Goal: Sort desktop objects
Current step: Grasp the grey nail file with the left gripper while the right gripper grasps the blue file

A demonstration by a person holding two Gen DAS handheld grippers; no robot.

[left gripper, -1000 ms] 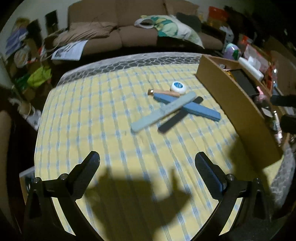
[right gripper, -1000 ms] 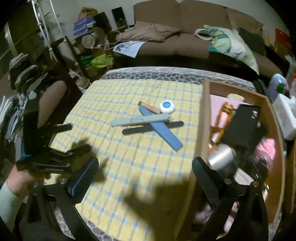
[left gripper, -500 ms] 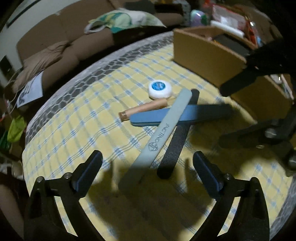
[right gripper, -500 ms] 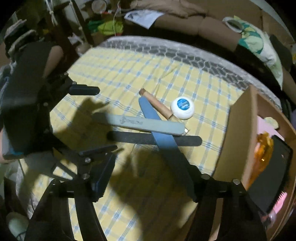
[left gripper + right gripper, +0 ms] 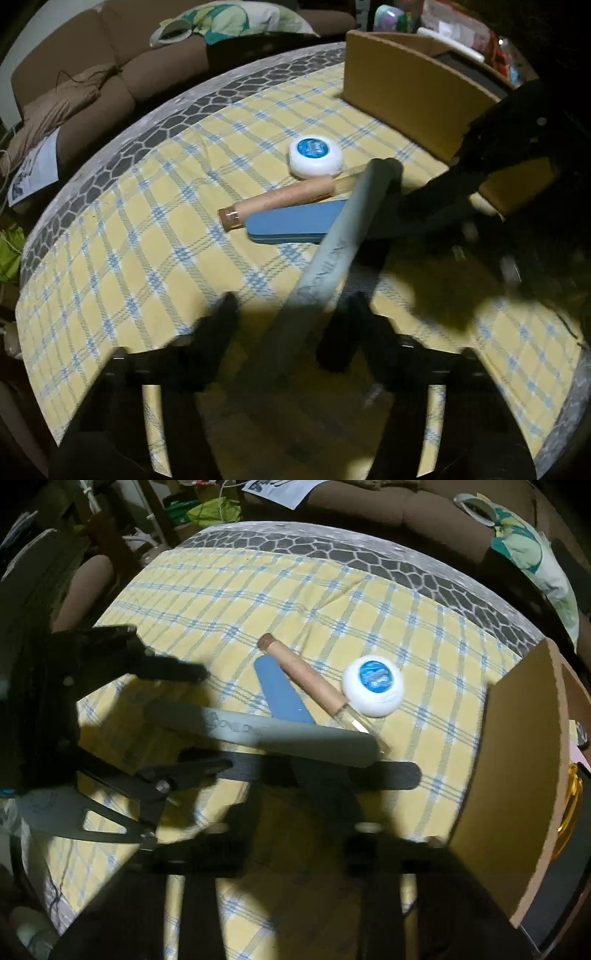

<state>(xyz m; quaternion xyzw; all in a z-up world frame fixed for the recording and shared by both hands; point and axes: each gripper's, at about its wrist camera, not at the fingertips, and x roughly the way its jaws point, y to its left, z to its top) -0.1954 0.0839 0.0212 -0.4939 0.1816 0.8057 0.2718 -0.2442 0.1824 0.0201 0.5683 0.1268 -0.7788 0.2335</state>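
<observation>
Two claws are down on the same small pile, each at a different file. The left claw [image 5: 286,321] has just been closing and now stands about half wide. The near end of the grey file [image 5: 343,236] lies between its fingers, and as far as the blur allows, the pads do not yet press on it. The right claw [image 5: 299,797] has also just been closing and now stands narrow. It seems pinched on the near end of the blue file [image 5: 280,694], though this part is in deep shadow.

I think each claw takes an outer end because the files lie crossed: the grey one is on top, over the blue file and the black file [image 5: 388,775]. From the free ends they can be pulled apart without disturbing the middle. The blue file is under the grey one, so it is better to lift the grey one first.

Just beside them rest a wooden-handled tool [image 5: 284,199] and a round white tin [image 5: 316,153], both untouched on the table [image 5: 122,258]. The open cardboard box [image 5: 406,99] stands at the table's edge, probably the place for the sorted things.
</observation>
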